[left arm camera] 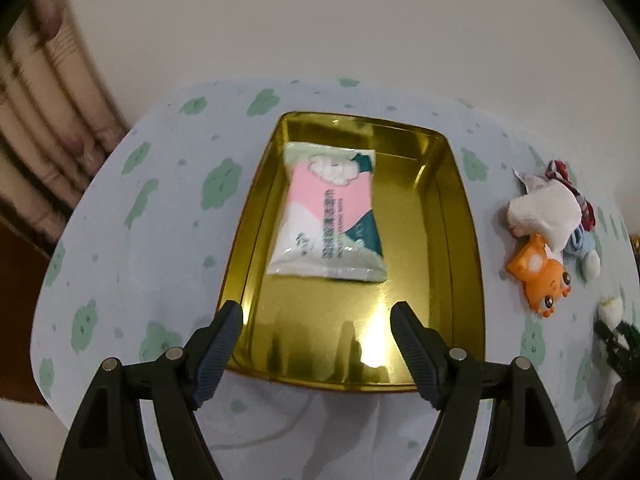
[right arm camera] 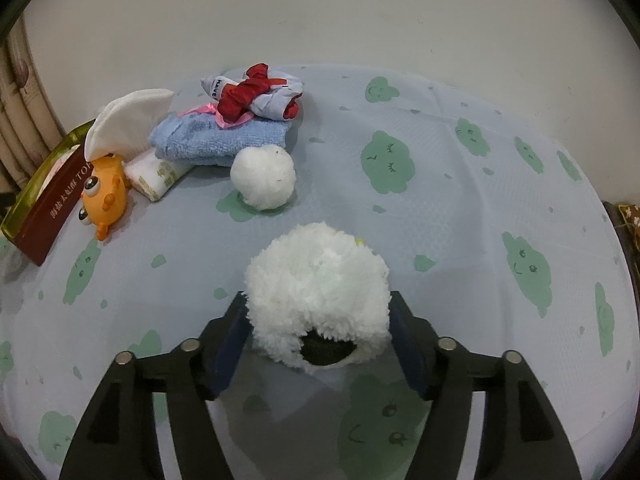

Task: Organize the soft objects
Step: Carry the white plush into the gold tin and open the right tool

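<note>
a: right tongs [right arm camera: 318,316]?
b: my pads flank the fluffy white plush [right arm camera: 318,304] on the worktop [right arm camera: 460,200], touching. light, squashy; grip mid-body.
a: left tongs [left arm camera: 316,322]?
b: wide open, empty, over the gold tray [left arm camera: 460,240].

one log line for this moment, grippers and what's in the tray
left gripper: open, over gold tray | tray: tissue pack | right gripper: closed on fluffy white plush | rest: beside tray

The dark red side of the gold-lined rectangular tin box [right arm camera: 48,204] reads "TO…" after Chinese characters; the grey-and-red crumpled cloth [right arm camera: 256,94] reads "HAVE".
</note>
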`<act>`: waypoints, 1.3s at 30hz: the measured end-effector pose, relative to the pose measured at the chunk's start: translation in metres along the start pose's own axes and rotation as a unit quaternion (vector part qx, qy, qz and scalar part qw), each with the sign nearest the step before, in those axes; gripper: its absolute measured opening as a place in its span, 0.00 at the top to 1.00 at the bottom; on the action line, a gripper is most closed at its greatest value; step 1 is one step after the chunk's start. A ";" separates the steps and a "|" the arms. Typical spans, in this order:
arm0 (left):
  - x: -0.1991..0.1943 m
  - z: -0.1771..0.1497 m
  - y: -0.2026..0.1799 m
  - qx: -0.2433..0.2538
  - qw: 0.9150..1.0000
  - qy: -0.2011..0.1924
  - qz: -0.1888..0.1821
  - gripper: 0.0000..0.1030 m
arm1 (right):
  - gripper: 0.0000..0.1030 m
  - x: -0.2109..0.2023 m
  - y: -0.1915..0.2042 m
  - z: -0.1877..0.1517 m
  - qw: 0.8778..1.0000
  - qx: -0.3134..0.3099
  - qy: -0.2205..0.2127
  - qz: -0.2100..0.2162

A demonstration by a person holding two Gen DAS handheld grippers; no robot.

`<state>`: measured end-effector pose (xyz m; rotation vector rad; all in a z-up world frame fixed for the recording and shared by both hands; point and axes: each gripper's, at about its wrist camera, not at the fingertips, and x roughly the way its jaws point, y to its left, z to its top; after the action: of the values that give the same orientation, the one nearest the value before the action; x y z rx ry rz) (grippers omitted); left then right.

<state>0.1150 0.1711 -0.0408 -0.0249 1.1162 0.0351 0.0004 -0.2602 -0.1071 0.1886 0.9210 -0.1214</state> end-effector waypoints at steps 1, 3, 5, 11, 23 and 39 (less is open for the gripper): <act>0.000 -0.002 0.004 -0.009 1.000 0.003 -0.008 0.24 | 0.37 0.000 -0.001 0.000 1.000 0.003 0.000 -0.002; -0.001 -0.006 0.014 -0.030 0.999 0.004 -0.016 0.24 | 0.37 -0.002 -0.002 0.000 1.000 0.013 -0.001 -0.002; -0.001 -0.005 0.022 -0.035 0.999 0.004 -0.003 0.24 | 0.49 -0.003 -0.002 0.001 1.000 0.016 -0.001 -0.003; -0.009 -0.004 0.064 -0.086 0.996 -0.012 0.000 0.24 | 0.54 -0.010 0.014 0.007 1.000 0.000 0.001 -0.014; -0.021 -0.019 0.089 -0.102 0.992 -0.062 -0.030 0.24 | 0.54 -0.052 0.146 0.065 0.988 -0.109 -0.058 0.089; -0.009 -0.041 0.115 -0.168 0.981 -0.080 0.060 0.24 | 0.54 0.027 0.320 0.134 0.968 -0.214 -0.016 0.129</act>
<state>0.0695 0.2844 -0.0513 -0.2526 0.9391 0.3279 0.1801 0.0228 -0.0151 -0.0960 0.8612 0.3138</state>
